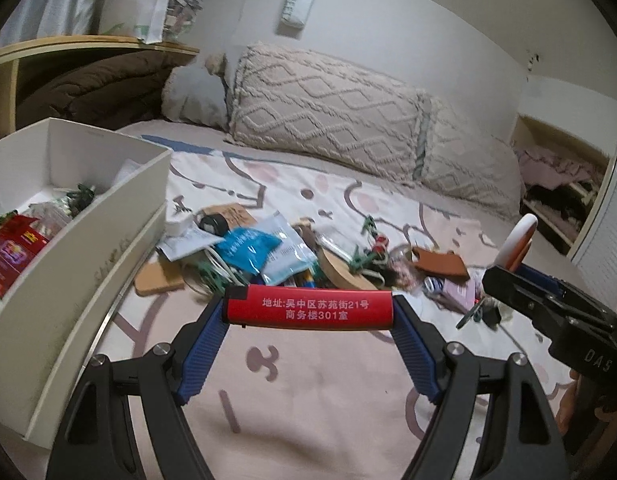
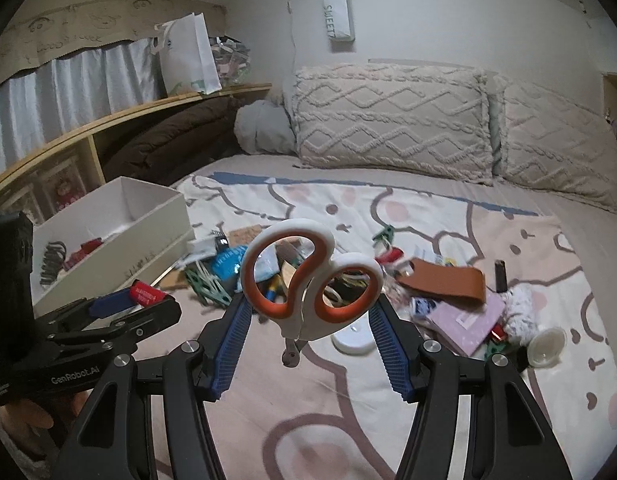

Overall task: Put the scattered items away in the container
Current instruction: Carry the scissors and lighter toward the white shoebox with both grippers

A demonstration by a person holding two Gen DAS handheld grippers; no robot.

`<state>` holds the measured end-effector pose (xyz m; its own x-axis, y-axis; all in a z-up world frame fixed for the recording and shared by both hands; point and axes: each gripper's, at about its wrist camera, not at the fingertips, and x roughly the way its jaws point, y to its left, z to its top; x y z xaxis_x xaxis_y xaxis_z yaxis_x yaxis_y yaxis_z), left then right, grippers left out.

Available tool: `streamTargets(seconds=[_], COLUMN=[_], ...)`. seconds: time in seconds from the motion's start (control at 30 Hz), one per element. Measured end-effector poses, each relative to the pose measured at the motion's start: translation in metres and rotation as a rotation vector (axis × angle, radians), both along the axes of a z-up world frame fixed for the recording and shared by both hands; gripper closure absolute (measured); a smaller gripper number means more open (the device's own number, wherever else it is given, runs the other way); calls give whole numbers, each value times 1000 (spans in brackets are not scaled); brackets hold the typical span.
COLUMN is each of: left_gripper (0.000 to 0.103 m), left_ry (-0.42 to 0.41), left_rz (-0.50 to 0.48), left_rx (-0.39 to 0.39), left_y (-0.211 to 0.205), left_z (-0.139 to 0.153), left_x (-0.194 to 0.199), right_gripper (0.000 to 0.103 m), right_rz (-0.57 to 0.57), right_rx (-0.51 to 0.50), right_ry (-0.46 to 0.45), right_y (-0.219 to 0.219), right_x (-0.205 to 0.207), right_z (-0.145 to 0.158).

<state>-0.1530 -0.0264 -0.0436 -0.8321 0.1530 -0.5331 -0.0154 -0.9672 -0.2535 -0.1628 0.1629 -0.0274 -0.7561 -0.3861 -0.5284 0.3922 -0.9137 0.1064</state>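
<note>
Left gripper (image 1: 308, 308) clamps a red lighter (image 1: 308, 306) crosswise between its blue pads, held above the bedspread (image 1: 308, 400). Right gripper (image 2: 310, 304) pinches white-and-orange scissors (image 2: 308, 276) by the handles, loops up, blades hanging down. White box (image 1: 88, 216) sits to the left on the bed, already holding some items. Scattered clutter pile (image 1: 268, 252) lies just beside the box, ahead of both grippers.
</note>
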Motion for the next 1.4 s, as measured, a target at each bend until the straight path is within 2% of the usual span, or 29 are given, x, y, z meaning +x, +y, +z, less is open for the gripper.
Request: streamTargets(seconds=[0.37,0.83,1.1,1.23,1.4], left_gripper=[23,23,23,23,23], left_ry=[57,175,211,225,255], left_rz=[43,151,242,302,363], left_rx=[20,-17,25,98,120], left_y=[-26,-76,-117,-144,-171], left_z=[31,100,123,125,124], left_x=[3,2,1,4,12], right_gripper=[41,41,41,41,41], right_rz=[46,97,124,143,178], right_rx=[-30,-106,-147,-150,-173], right_ry=[31,86,126,127,105], right_y=[-29,-62,-84,-100,-122], right_x=[-3,-16,-27,-34,-40], right_z=[25,69,94,97,94])
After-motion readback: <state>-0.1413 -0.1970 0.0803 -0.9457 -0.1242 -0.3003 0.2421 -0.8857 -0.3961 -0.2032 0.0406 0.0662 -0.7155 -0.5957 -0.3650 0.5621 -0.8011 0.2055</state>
